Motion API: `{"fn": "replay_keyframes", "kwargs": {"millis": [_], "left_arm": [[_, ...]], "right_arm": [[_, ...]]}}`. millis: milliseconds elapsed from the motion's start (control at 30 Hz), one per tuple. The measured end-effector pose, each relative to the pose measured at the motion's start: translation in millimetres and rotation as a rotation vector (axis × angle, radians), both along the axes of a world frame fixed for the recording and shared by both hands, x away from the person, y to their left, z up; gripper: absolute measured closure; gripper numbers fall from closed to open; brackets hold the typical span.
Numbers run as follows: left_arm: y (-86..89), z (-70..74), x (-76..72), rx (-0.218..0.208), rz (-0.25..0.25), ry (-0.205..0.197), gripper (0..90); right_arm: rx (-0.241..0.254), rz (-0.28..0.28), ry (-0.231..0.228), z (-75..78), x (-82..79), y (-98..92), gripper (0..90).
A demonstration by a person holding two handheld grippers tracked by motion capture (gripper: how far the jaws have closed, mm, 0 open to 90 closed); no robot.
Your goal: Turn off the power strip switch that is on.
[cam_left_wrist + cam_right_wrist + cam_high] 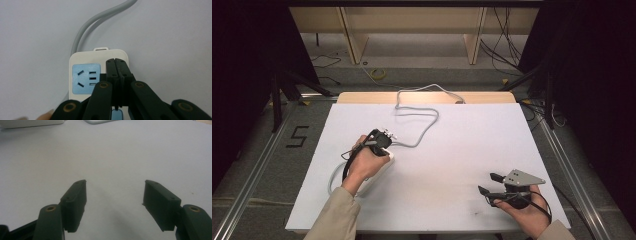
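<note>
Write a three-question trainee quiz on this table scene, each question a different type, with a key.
1. True or false: the right tongs hold the grey cable.
2. Multiple choice: the left tongs are over a) a white power strip, b) a mug, c) a book.
3. Fill in: the socket face on the power strip is coloured ____.

Key
1. False: their jaws stand apart over the bare white tabletop.
2. a: the jaws are pressed together just above the strip's top; what they touch is hidden.
3. Light blue.
</note>
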State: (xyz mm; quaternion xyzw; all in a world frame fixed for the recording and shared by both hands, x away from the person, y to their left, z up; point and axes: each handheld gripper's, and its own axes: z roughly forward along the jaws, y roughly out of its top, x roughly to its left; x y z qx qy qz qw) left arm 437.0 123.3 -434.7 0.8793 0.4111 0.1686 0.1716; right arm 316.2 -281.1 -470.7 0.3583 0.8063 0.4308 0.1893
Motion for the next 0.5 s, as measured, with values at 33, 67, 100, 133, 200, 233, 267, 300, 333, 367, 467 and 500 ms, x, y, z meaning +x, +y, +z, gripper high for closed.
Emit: {"fn": "replay_keyframes", "kwargs": {"millis": [33,67,100,133,200,233,267,300,333,367,467,500], "left_arm": [[0.1,-0.3,0.2,0.001,0.0,0.002,89.9],[0.1,-0.5,0.5,0.002,0.002,0.002,89.9],[0.2,-0.8,0.8,0.002,0.002,0.002,89.8],[0.1,-1.0,1.0,0.001,0.0,0.004,89.8],[-0.2,-1.3,1.4,0.007,0.0,0.005,89.9],[-0.4,-1.6,1.5,0.008,0.0,0.005,89.8],[-0.6,-2.0,1.6,0.009,0.0,0.005,89.9],[-0.9,-2.5,1.7,0.011,0.0,0.004,89.8],[-0.9,-2.9,1.9,0.012,-0.001,0.005,89.8],[-0.7,-3.3,2.1,0.013,-0.002,0.005,89.8],[-0.5,-4.1,2.3,0.014,-0.001,0.009,89.9],[-0.5,-4.4,2.5,0.016,-0.002,0.01,89.8]], "right_arm": [[0.0,0.0,0.0,0.0,0.0,0.0,36.1],[-0.002,0.002,0.0,0.0,0.0,-0.1,36.1],[0.0,0.001,0.0,0.0,0.0,0.1,36.1],[-0.001,0.001,0.001,0.0,0.0,0.1,36.1],[-0.001,0.001,0.001,0.0,-0.1,0.2,36.1],[-0.001,0.0,0.001,0.0,-0.1,0.2,36.1],[-0.001,0.001,0.001,0.1,-0.1,0.1,36.1],[-0.001,0.001,0.001,0.0,0.0,0.1,36.1],[-0.002,0.0,0.001,0.0,-0.1,0.2,36.1],[-0.002,0.0,0.001,0.0,-0.1,0.2,36.1],[-0.001,0.001,0.0,-0.1,0.0,0.1,36.1],[-0.001,0.001,0.0,-0.1,0.0,0.1,36.1]]}}
